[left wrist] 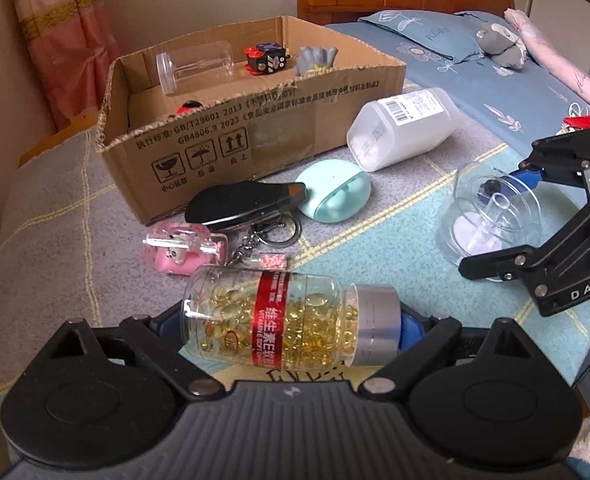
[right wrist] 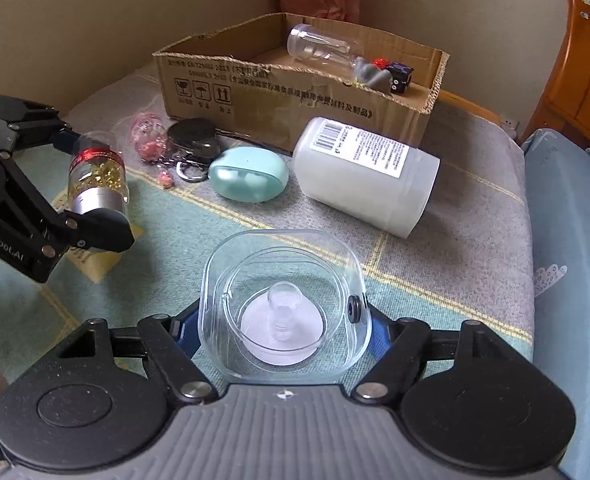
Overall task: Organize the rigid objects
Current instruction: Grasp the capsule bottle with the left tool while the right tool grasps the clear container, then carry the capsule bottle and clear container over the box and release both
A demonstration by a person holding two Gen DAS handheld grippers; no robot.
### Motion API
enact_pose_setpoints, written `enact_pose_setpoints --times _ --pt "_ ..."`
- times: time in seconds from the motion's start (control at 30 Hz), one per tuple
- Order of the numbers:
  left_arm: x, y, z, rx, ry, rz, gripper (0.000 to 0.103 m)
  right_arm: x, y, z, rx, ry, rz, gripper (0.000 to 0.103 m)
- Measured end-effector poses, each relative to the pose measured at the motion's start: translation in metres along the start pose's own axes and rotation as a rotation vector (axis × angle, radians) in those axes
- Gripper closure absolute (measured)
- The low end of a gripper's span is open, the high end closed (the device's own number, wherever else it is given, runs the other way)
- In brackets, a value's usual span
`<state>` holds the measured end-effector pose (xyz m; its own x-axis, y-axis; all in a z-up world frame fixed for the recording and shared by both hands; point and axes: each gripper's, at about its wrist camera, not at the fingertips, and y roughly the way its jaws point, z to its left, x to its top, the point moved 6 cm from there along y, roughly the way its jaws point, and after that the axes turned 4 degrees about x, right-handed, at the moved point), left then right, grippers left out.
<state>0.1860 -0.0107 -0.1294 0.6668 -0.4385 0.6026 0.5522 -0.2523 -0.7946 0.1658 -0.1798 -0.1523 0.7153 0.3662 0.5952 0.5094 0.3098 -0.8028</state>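
Note:
My left gripper (left wrist: 285,322) is shut on a clear pill bottle (left wrist: 283,316) with yellow capsules, a red label and a silver cap, held end to end; it also shows in the right wrist view (right wrist: 97,178). My right gripper (right wrist: 281,320) is shut on a clear square container (right wrist: 281,304) with a knob inside; it also shows in the left wrist view (left wrist: 491,220). The cardboard box (left wrist: 215,136) stands behind and holds a clear jar (left wrist: 195,66), a black and red toy (left wrist: 265,58) and a grey figure (left wrist: 315,58).
On the blanket before the box lie a white bottle (right wrist: 365,172), a mint case (right wrist: 249,180), a black key fob (left wrist: 243,202) with rings, and a pink keychain charm (left wrist: 181,246). A bed with blue bedding (left wrist: 495,80) lies right; a curtain (left wrist: 63,32) hangs behind.

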Motion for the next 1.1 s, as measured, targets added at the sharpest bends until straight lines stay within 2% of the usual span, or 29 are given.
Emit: enact_pose_setpoints --times 0.27,0.43,0.63,0.8,1.1 --pt "0.018 -0.023 0.006 -0.004 0.006 -0.023 0.008 0.016 -0.026 0.002 0.043 -0.029 -0.032 0.023" --pt "0.046 -0.034 0.016 0.017 0.019 -0.06 0.008 0.038 -0.043 0.001 0.064 -0.048 -0.08 0.023" --pt "0.091 -0.038 0.029 0.029 0.019 -0.107 0.008 0.073 -0.059 -0.004 0.051 -0.097 -0.148 0.023" --pt "0.13 -0.025 0.039 0.045 0.049 -0.131 0.008 0.102 -0.063 -0.013 0.048 -0.12 -0.189 0.023" --pt "0.175 0.026 0.064 0.073 0.033 -0.097 0.008 0.136 -0.057 -0.03 0.039 -0.142 -0.207 0.023"
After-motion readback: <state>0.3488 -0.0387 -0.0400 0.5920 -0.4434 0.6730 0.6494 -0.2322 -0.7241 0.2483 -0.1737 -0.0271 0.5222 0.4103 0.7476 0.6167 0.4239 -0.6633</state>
